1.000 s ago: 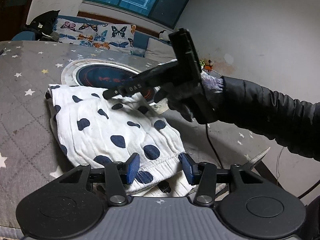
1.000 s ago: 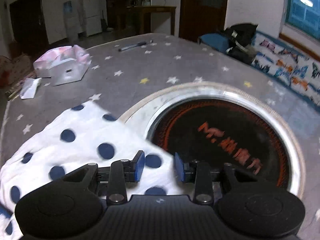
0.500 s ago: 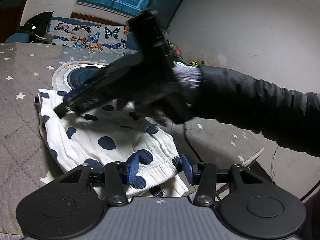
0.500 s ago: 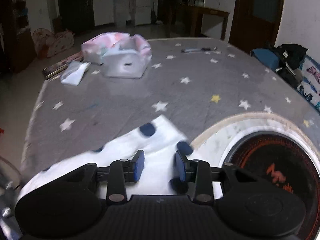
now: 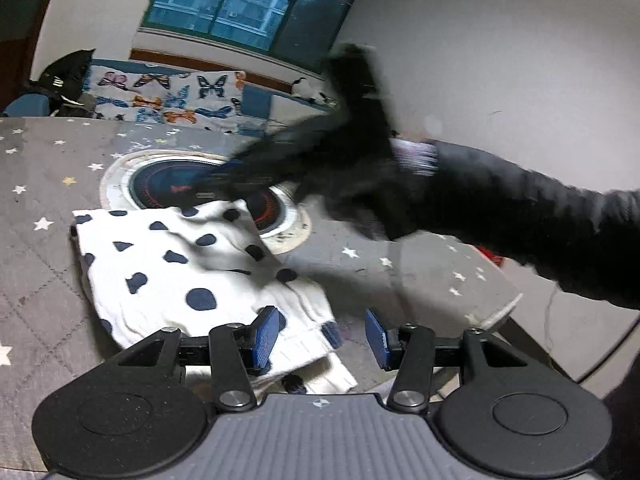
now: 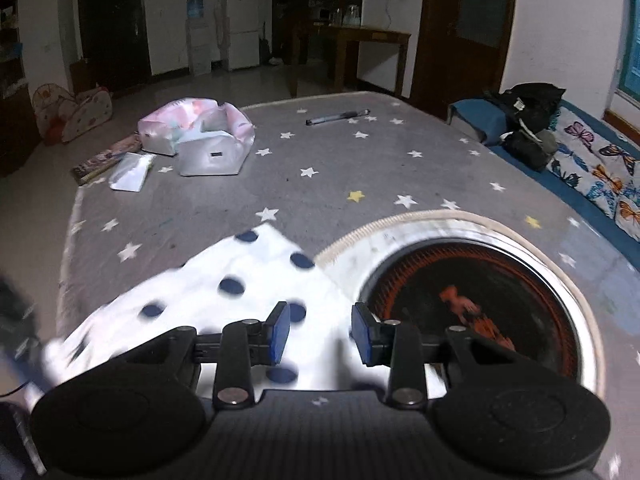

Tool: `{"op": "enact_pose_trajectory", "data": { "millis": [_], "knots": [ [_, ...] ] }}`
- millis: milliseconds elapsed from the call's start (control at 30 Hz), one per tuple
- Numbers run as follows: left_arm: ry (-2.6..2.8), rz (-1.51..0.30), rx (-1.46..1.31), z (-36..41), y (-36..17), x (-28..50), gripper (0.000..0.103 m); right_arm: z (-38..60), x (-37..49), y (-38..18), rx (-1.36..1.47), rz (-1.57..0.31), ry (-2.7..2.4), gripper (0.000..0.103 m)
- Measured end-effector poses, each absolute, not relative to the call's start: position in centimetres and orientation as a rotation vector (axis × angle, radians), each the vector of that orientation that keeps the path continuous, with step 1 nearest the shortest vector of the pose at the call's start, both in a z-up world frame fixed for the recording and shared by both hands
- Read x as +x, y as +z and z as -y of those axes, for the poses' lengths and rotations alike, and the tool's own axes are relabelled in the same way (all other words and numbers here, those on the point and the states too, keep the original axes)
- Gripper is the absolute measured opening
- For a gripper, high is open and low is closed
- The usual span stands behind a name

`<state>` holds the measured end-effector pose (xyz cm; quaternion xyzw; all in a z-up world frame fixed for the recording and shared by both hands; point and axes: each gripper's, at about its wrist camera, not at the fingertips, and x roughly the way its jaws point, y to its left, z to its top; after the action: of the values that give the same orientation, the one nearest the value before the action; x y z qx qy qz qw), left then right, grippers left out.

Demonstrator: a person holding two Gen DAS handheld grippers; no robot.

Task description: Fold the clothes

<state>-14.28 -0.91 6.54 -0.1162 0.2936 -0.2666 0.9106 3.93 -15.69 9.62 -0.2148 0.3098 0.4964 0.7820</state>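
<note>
A white garment with navy dots (image 5: 172, 268) lies folded on the grey star-patterned table cover (image 5: 36, 240), its elastic waistband nearest the left wrist camera. My left gripper (image 5: 320, 336) hovers open just above that waistband edge, with nothing between its blue pads. The right gripper, blurred by motion, reaches across the left wrist view on a dark-sleeved arm (image 5: 520, 216), over the garment's far corner. In the right wrist view my right gripper (image 6: 320, 334) is open above the dotted cloth (image 6: 256, 292), holding nothing.
A round inset burner with a red-lit black disc (image 6: 472, 312) sits in the table beside the garment. At the far end lie a pink-and-white bag (image 6: 200, 136), a foil pouch (image 6: 130, 172) and a pen (image 6: 338, 117). A butterfly-print bench (image 5: 168, 96) runs along the window.
The right gripper has swung over the garment's far side, first to the left, then back toward the burner. The garment's far corner now looks rumpled. My left gripper has stayed open near the waistband.
</note>
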Motion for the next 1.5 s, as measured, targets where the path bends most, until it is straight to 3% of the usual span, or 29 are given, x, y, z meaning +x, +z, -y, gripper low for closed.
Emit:
{"op": "enact_pose_trajectory", "data": {
  "millis": [167, 467, 800, 867, 1500],
  "knots": [
    [-0.481, -0.589, -0.278, -0.2, 7.1, -13.3, 0.050, 20.9, 0.4, 10.8, -0.478, -0.642, 1.051, 0.035],
    [-0.429, -0.645, -0.285, -0.1, 6.3, -11.6, 0.050, 23.4, -5.3, 7.5, -0.518, -0.657, 1.129, 0.040],
    [-0.417, -0.664, -0.254, 0.8, 5.8, -11.5, 0.051, 24.5, -6.5, 8.4, -0.374, -0.685, 1.232, 0.041],
    [-0.423, -0.669, -0.250, 1.0, 5.6, -11.4, 0.051, 24.9, -6.6, 8.5, -0.358, -0.694, 1.244, 0.050],
    [-0.375, -0.656, -0.264, 0.0, 5.7, -10.9, 0.052, 23.8, -5.5, 7.0, -0.379, -0.704, 1.187, 0.050]
  ]
}}
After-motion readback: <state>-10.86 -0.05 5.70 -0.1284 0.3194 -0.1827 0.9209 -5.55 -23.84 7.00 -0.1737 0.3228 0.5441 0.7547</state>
